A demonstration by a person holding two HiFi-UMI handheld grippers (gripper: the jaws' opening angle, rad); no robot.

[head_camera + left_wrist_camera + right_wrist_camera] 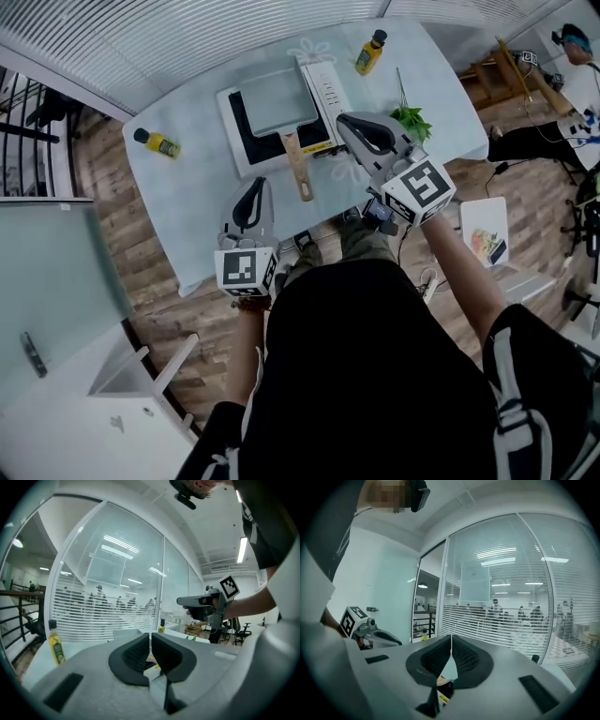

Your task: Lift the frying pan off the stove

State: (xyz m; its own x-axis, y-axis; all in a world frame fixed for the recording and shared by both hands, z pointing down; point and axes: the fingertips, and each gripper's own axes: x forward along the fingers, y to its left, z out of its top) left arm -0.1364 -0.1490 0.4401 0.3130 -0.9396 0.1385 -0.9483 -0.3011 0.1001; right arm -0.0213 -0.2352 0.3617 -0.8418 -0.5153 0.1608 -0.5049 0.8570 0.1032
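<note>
Head view of the work table [187,220]. A rectangular frying pan [277,98] sits on a flat portable stove [262,147] at the middle of the table; its wooden handle [298,165] points toward the near edge.

The left gripper [258,183] is held above the near part of the table, to the near left of the handle. In the left gripper view its jaws [150,635] meet tip to tip, with nothing between them.

The right gripper [343,120] is held over the near right corner of the stove, to the right of the handle. In the right gripper view its jaws [451,637] are likewise pressed together and empty. Neither gripper has hold of the pan.

One yellow bottle [370,52] stands at the far side of the table, right of the stove. A second bottle [157,142] stands near the left edge. A bunch of green leaves [411,122] lies right of the stove, just beyond the right gripper.
</note>
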